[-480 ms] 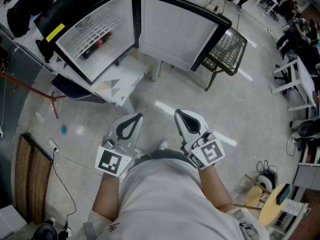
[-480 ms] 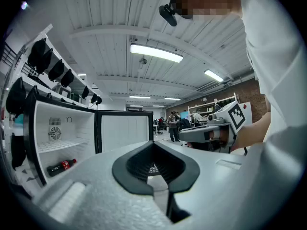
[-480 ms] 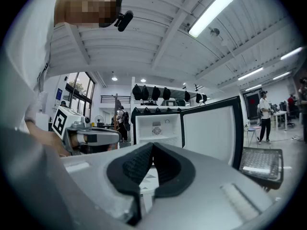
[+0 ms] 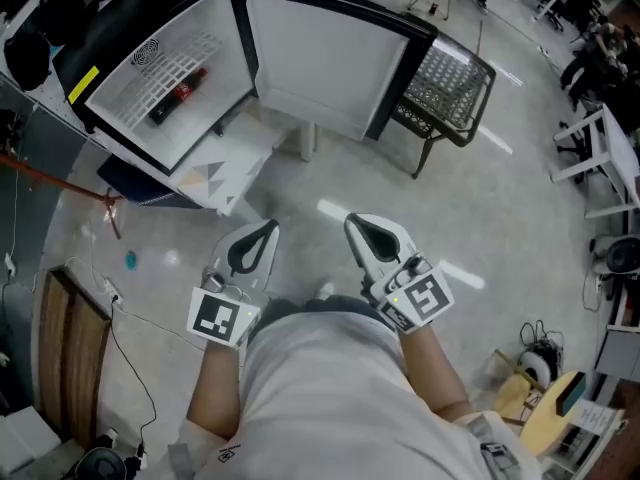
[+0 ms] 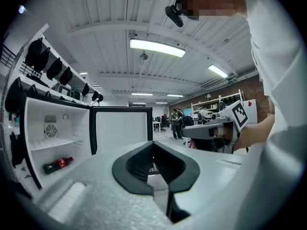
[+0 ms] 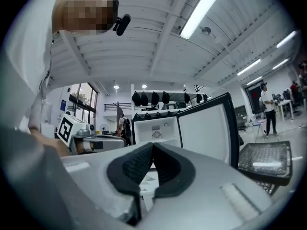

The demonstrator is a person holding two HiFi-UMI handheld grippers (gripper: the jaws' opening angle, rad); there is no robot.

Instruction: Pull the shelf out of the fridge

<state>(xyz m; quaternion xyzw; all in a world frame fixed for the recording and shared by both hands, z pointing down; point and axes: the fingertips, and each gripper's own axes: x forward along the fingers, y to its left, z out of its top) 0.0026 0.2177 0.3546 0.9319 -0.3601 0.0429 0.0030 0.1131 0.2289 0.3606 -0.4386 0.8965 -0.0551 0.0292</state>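
**Scene at the start of the shelf pull.** The white wire shelf (image 4: 178,60) sits fully inside the black mini fridge with a white lining (image 4: 140,13). The fridge stands at the upper left of the head view with its white-faced door (image 4: 320,63) swung wide open. A dark cola bottle with a red cap (image 4: 178,90) lies just beside the shelf, on the side nearer the fridge mouth.

The left gripper (image 4: 250,248) and right gripper (image 4: 375,238) hang close to the person's torso, well apart from the fridge. Each has its jaws pressed together at the tips on nothing.

**Change.** Compared with half a second earlier, the fridge, the door and the black mesh chair (image 4: 440,83) have slid towards the left of the head view. The grippers keep almost the same place. This is probably a turn of the head or body, not a reach. The shelf is untouched, and the approach has likely yet to begin.

**Differences between views.**
- The left gripper view shows the shelf (image 5: 60,143) edge-on, as a level line above the bottle (image 5: 57,165). It also shows the closed tips of the left gripper (image 5: 153,145).
- The right gripper view shows its own closed tips (image 6: 152,145) and the fridge's back wall (image 6: 156,131). No shelf can be made out there.
- Only the head view shows the open floor between the grippers and the fridge.
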